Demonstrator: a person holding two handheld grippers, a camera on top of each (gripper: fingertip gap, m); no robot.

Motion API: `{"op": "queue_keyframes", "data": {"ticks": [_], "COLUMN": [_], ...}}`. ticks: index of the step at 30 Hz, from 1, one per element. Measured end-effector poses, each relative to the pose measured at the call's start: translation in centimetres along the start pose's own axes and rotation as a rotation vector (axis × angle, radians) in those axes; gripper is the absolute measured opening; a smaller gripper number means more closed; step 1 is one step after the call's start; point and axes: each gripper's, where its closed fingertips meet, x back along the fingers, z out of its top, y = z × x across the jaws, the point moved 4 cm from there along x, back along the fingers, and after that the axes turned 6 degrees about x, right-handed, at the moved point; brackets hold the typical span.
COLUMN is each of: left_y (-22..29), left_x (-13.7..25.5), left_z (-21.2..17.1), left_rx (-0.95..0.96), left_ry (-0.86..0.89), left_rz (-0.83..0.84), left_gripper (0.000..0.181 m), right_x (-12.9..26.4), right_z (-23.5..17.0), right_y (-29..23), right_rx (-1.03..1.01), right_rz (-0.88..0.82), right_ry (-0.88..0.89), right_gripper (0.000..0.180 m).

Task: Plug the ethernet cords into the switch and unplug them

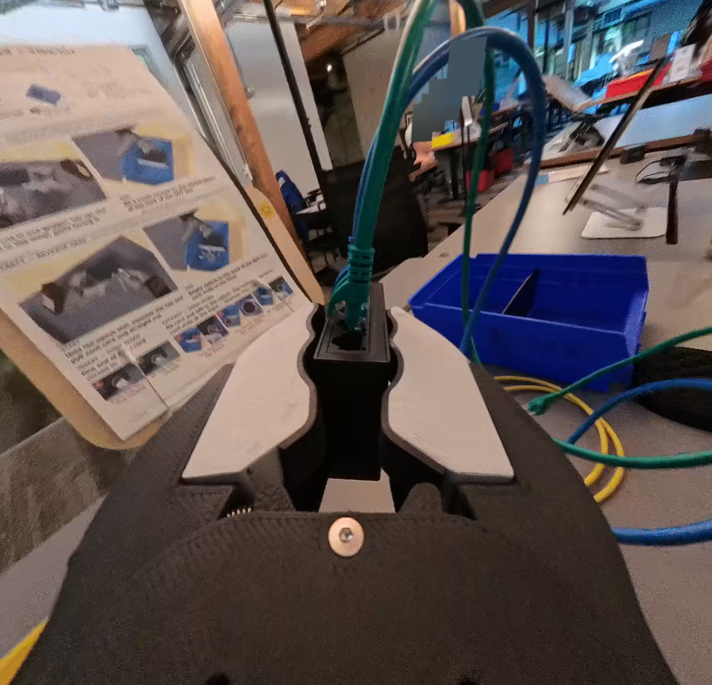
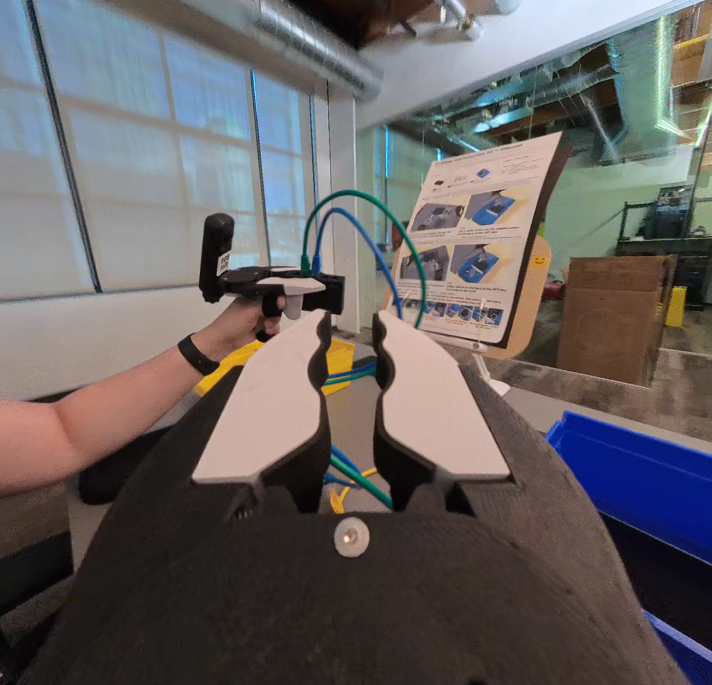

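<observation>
My left gripper (image 1: 352,312) is shut on a black switch (image 1: 352,358) and holds it in the air, ports facing up. A green cord (image 1: 360,265) and a blue cord (image 1: 531,88) are plugged into it and arch over to the right. The green cord's other plug (image 1: 535,406) lies loose on the table. A yellow cord (image 1: 605,435) lies unplugged on the table. My right gripper (image 2: 351,319) is open and empty, apart from the switch (image 2: 327,291), which the left gripper (image 2: 293,285) holds just beyond its tips.
A blue bin (image 1: 539,319) with a divider stands on the grey table to the right. An instruction sheet on a stand (image 2: 481,242) is behind. A yellow bin (image 2: 339,358) sits under the switch. A cardboard box (image 2: 608,312) stands on the floor beyond. Tip to tip, the grippers are about 30 cm apart.
</observation>
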Motion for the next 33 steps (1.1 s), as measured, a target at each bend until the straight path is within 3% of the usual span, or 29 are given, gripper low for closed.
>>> {"op": "queue_keyframes", "data": {"ticks": [3,5,8,12,15,18,25,28,33], "left_y": [-0.2,-0.1,1.7,5.5,5.8,6.3,6.5,6.7,8.6], "left_x": [1.5,1.8,1.4,0.4,0.6,1.3,2.0,2.8,3.6], "left_z": [1.8,1.5,-0.9,-4.9,-7.4,-9.2,-13.7,-15.0,-15.3], "left_rx": [-0.005,0.02,0.063,0.276,0.416,0.468,0.406,0.275,0.112], "left_ry": [0.029,-0.032,-0.085,-0.081,-0.015,-0.039,-0.189,-0.275,-0.315], "left_rz": [-0.21,-0.237,-0.242,-0.301,-0.26,-0.243,-0.122,-0.013,0.05], "left_gripper": [0.029,0.029,0.029,0.028,0.028,0.028,0.028,0.029,0.029], "right_x": [-0.1,-1.8,-5.2,-9.6,-10.8,-10.7,-8.7,-7.2,-4.4], "right_z": [-2.5,-4.6,-7.6,-10.4,-12.6,-13.5,-16.7,-18.5,-21.9], "right_y": [2.3,2.3,0.6,-0.3,-1.8,-1.9,-1.7,-1.4,-3.8], "right_rx": [-0.05,-0.064,-0.09,-0.051,-0.063,-0.087,-0.227,-0.161,-0.018], "right_rz": [-0.005,0.065,0.239,0.3,0.438,0.47,0.473,0.384,0.441], "right_ry": [-0.071,-0.177,-0.347,-0.378,-0.457,-0.441,-0.625,-0.771,-0.963], "right_gripper": [0.024,0.031,0.041,0.056,0.056,0.042,0.041,0.042,0.043]}}
